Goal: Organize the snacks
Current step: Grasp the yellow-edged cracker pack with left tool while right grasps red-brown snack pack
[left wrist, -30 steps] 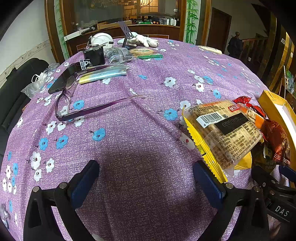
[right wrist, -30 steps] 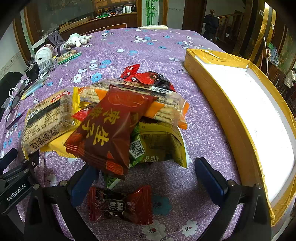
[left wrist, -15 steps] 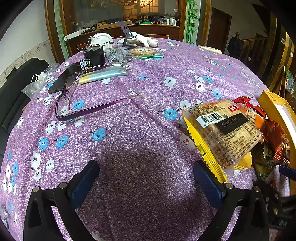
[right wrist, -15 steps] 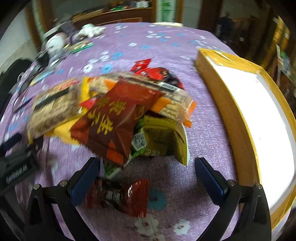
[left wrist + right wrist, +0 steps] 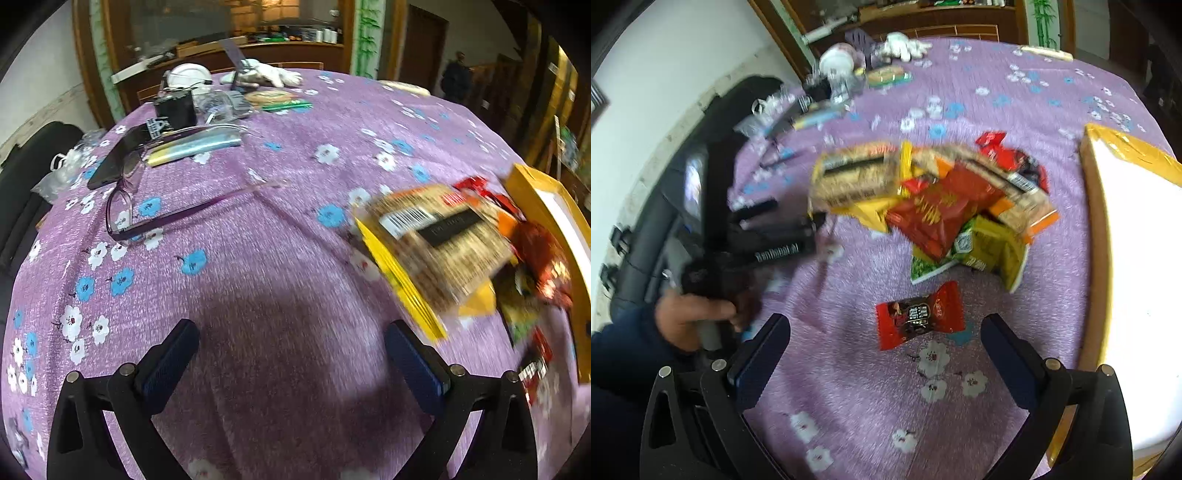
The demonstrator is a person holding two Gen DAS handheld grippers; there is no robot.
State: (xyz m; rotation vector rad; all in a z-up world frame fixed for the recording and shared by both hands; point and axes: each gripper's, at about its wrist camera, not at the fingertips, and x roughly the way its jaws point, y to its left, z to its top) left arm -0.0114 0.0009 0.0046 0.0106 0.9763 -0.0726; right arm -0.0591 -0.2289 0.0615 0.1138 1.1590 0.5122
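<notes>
Stock on my worktop (image 5: 871,406), purple floral cloth: one heap of snacks (image 5: 945,210) at centre, namely a tan cracker pack (image 5: 853,177) on its left side, a red bag (image 5: 938,210) on top, a green-yellow pouch (image 5: 986,247) beneath, a long biscuit pack (image 5: 1008,184) behind, small red wrappers (image 5: 1008,151) at the far edge; one red candy (image 5: 919,317) lying apart, near my side of the heap; one yellow box (image 5: 1097,229) with a white inside, empty as far as I see, to the right of the heap. My right claw (image 5: 884,354): spread wide, holding nothing, hanging above the cloth with the candy lying just ahead of the gap between its fingers. My left claw (image 5: 291,354): spread wide, holding nothing, over bare cloth, the cracker pack (image 5: 439,243) off to its right; the right view shows my hand (image 5: 690,317) gripping its handle. Unrelated: glasses (image 5: 125,206), a phone (image 5: 114,158) and clutter at the far left. Step in hand, as I judge it: choosing the first piece, nothing boxed yet. Next move calls for lowering the right claw so the fingers straddle the candy, pinching across its flat body not the twisted ends, lifting clear of the cloth, then carrying it right over the box wall; the wrapper looks slick and may slip
</notes>
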